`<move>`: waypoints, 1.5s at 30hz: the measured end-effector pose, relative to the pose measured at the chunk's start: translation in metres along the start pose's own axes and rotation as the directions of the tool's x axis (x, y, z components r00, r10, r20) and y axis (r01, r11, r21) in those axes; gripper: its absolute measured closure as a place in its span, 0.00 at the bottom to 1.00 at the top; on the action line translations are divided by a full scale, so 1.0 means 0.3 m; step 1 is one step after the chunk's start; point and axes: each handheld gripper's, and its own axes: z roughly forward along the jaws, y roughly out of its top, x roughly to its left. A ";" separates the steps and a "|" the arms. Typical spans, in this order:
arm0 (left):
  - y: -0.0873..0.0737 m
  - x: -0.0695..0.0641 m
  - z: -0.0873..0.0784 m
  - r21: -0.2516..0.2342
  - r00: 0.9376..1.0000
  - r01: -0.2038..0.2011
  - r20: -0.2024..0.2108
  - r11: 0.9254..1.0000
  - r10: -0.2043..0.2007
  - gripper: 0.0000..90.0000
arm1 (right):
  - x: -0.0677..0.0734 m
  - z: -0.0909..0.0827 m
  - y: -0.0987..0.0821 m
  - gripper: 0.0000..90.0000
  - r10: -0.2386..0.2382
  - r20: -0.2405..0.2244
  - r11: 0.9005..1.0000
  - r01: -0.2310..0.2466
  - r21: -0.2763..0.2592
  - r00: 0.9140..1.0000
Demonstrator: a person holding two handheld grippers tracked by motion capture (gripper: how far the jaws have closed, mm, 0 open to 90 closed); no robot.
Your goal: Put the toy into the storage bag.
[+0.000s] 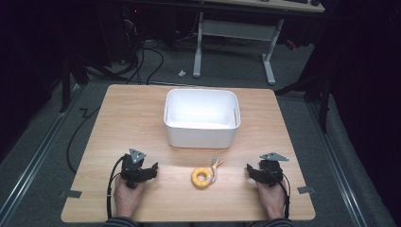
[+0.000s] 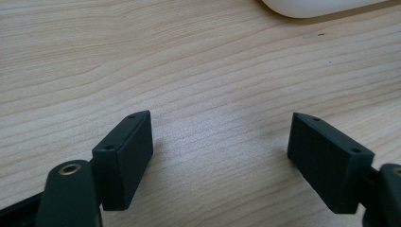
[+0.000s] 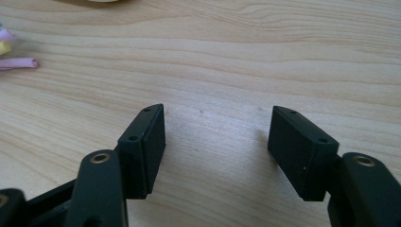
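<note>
Yellow ring-shaped roll of cord (image 1: 203,178), with a tuft of pastel-coloured loose ends (image 1: 216,163) sticking out at its far right side, lies flat on the light wooden table (image 1: 127,118) near the middle of the near edge. We see it between our two grippers, apart from both and touched by neither.

Beyond it, towards the far edge and about centred across the table, stands a white rectangular plastic bin (image 1: 201,117) with rounded corners, open at the top; nothing shows inside it.

Our left black two-jaw gripper (image 1: 150,171) rests low over the table near the near left corner, held in our left hand (image 1: 126,193), pointing inward towards the roll. In the left gripper view its jaws stand wide apart with bare wood between them, and a curved piece of the white bin (image 2: 321,5) shows at the top edge.

Our right black two-jaw gripper (image 1: 249,170) sits near the near right corner in our right hand (image 1: 271,197), also pointing inward. Its jaws are likewise spread wide and hold nothing; in the right gripper view pink and yellow loose ends (image 3: 14,56) show at the left edge.
</note>
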 end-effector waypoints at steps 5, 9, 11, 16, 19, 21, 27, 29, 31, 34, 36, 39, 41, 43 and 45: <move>0.000 0.000 0.000 0.001 1.000 -0.002 0.001 1.000 0.002 0.26 | 0.018 -0.015 -0.004 0.50 -0.037 -0.011 0.999 0.037 -0.022 0.999; 0.000 0.000 0.000 0.001 1.000 -0.003 0.001 1.000 0.003 0.26 | 0.029 -0.029 -0.006 0.56 -0.046 -0.046 0.998 0.044 -0.039 0.998; 0.000 0.000 -0.001 0.001 1.000 -0.003 0.001 1.000 0.003 0.26 | 0.037 -0.032 -0.007 0.56 -0.050 -0.066 0.998 0.048 -0.036 0.997; 0.000 0.000 0.000 0.001 1.000 -0.003 0.001 1.000 0.003 0.26 | 0.058 -0.046 -0.004 0.55 -0.063 -0.122 0.998 0.059 -0.034 0.991; 0.000 0.000 0.000 0.001 1.000 -0.003 0.001 1.000 0.003 0.26 | 0.067 -0.055 0.002 0.54 -0.068 -0.127 0.997 0.063 -0.039 0.990; 0.000 0.000 0.000 0.001 1.000 -0.003 0.002 1.000 0.003 0.26 | 0.078 -0.062 0.011 0.54 -0.072 -0.150 0.997 0.068 -0.033 0.986; 0.000 0.000 -0.001 0.001 1.000 -0.003 0.002 1.000 0.003 0.26 | 0.119 -0.079 0.034 0.56 -0.121 -0.202 0.992 0.114 -0.046 0.972; 0.000 0.000 0.000 0.001 1.000 -0.003 0.002 1.000 0.003 0.26 | 0.139 -0.086 0.039 0.57 -0.132 -0.215 0.991 0.124 -0.047 0.968; 0.000 0.000 0.000 0.001 1.000 -0.003 0.002 1.000 0.003 0.26 | 0.157 -0.090 0.047 0.59 -0.155 -0.231 0.988 0.148 -0.048 0.961; 0.000 0.000 -0.001 0.001 1.000 -0.003 0.002 1.000 0.003 0.26 | 0.180 -0.094 0.057 0.61 -0.179 -0.247 0.984 0.171 -0.053 0.952; 0.000 0.000 -0.001 0.001 1.000 -0.003 0.002 1.000 0.003 0.26 | 0.197 -0.096 0.066 0.62 -0.195 -0.257 0.981 0.188 -0.052 0.947; 0.000 0.000 -0.001 0.001 1.000 -0.003 0.002 1.000 0.003 0.26 | 0.214 -0.093 0.074 0.63 -0.201 -0.277 0.980 0.193 -0.053 0.940; 0.000 0.000 0.000 0.001 1.000 -0.003 0.002 1.000 0.003 0.26 | 0.225 -0.091 0.079 0.64 -0.209 -0.287 0.978 0.202 -0.056 0.935; 0.000 0.000 -0.001 0.001 1.000 -0.003 0.002 1.000 0.003 0.26 | 0.237 -0.088 0.085 0.65 -0.224 -0.302 0.975 0.217 -0.056 0.927; 0.000 0.000 -0.001 0.001 1.000 -0.003 0.002 1.000 0.003 0.26 | 0.252 -0.086 0.091 0.68 -0.231 -0.326 0.973 0.228 -0.047 0.917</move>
